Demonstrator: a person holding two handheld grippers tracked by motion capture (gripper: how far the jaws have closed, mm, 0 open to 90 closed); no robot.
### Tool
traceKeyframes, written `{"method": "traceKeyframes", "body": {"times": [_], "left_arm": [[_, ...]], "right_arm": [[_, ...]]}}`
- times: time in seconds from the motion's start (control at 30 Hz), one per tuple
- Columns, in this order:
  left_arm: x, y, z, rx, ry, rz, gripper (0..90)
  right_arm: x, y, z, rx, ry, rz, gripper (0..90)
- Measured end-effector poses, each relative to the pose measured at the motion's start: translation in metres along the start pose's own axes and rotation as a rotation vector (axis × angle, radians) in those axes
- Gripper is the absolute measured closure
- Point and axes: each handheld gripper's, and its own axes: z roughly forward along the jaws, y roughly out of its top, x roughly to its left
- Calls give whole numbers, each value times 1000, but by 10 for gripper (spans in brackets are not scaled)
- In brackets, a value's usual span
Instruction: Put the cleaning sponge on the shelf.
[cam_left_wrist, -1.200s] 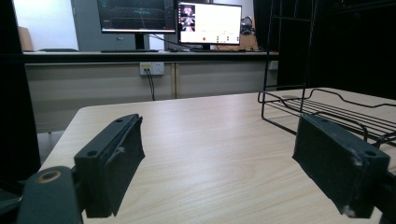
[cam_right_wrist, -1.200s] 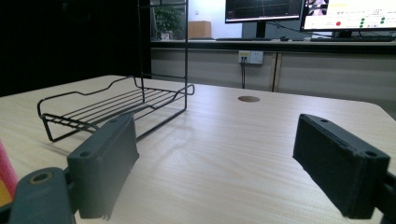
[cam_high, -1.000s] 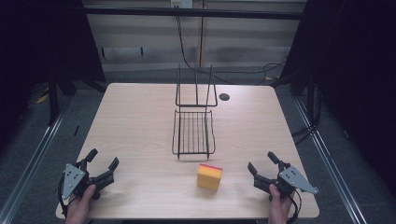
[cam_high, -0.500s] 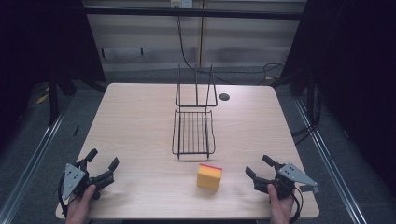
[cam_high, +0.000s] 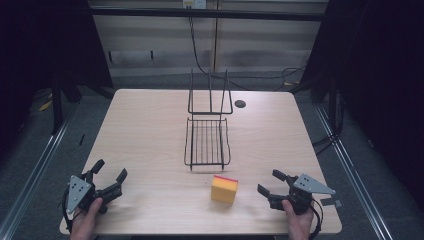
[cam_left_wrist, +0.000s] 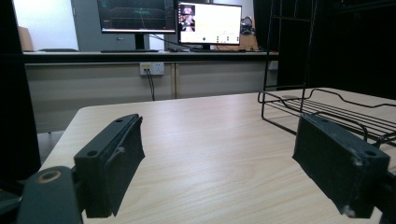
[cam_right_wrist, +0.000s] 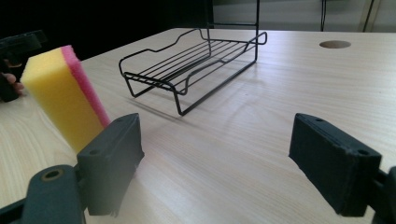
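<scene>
Standing on its edge near the front of the table (cam_high: 150, 125), the yellow sponge (cam_high: 224, 189) with a pink top is at about 5 o'clock from the table's middle, just in front of the wire rack (cam_high: 207, 142). The right gripper (cam_high: 273, 186) is at 3 o'clock from the sponge, apart from it; its jaws are wide, have just been closing a little, and hold nothing. The left gripper (cam_high: 111, 176) rests at 9 o'clock, well apart, also wide open and empty.

Sponge (cam_right_wrist: 60, 93) base hidden behind a finger – monitor (cam_left_wrist: 135, 14) top cropped
</scene>
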Motion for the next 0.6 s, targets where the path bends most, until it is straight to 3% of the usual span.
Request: {"method": "traceKeyframes", "body": {"times": [0.23, 0.27, 0.6], "left_arm": [[0, 0, 0, 1, -1, 0, 156], [0, 0, 0, 0, 0, 0, 156], [0, 0, 0, 0, 0, 0, 156]], "right_arm": [[7, 3, 5, 5, 76, -6, 159], [9, 5, 7, 17, 106, -15, 160], [21, 12, 11, 41, 199, -40, 183]]}}
